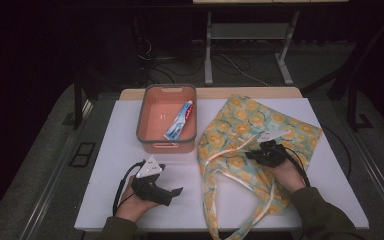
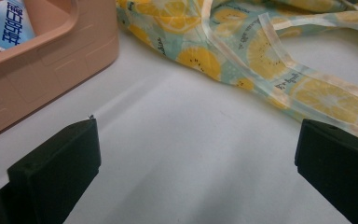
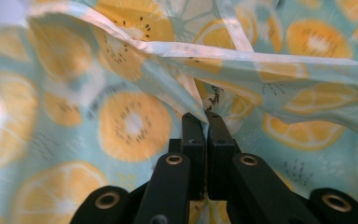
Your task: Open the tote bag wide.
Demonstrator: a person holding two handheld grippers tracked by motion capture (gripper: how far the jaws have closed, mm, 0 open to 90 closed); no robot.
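Dark room, black curtains behind, cables and a grey metal table frame (image 1: 250, 35) on the floor at the back. Work surface is a white rectangular board (image 1: 110, 150) on a wooden tabletop.

Salmon-pink plastic bin with grey rim (image 1: 166, 119) sits at the far-left-centre of the board. Inside it lies a white/blue/red toothpaste tube (image 1: 179, 121), running diagonally, cap end toward the far right corner. In the left gripper view the bin's side wall (image 2: 42, 70) is at upper left with the tube's printed blue end (image 2: 2, 23) just over the rim.

Light teal fabric tote bag with a yellow lemon-slice print (image 1: 245, 135) lies flat right of the bin, its near-left edge close to the bin's corner. Its pale straps (image 1: 260, 200) trail toward the near edge of the board and over it.

Left gripper (image 1: 172, 192): held in the person's left hand (image 1: 135, 200) low over the bare board, near-left, pointing right toward the bag. Jaws wide apart, nothing between them; its own view has white board between the jaws, and bag fabric with a strap (image 2: 279, 60) beyond.

Right gripper (image 1: 252, 155): in the right hand (image 1: 285, 172), on top of the bag near its middle. Jaws pressed together on a pinched fold of the lemon-print fabric (image 3: 135, 121); cloth rises from the jaw tips in its own view (image 3: 204, 119).
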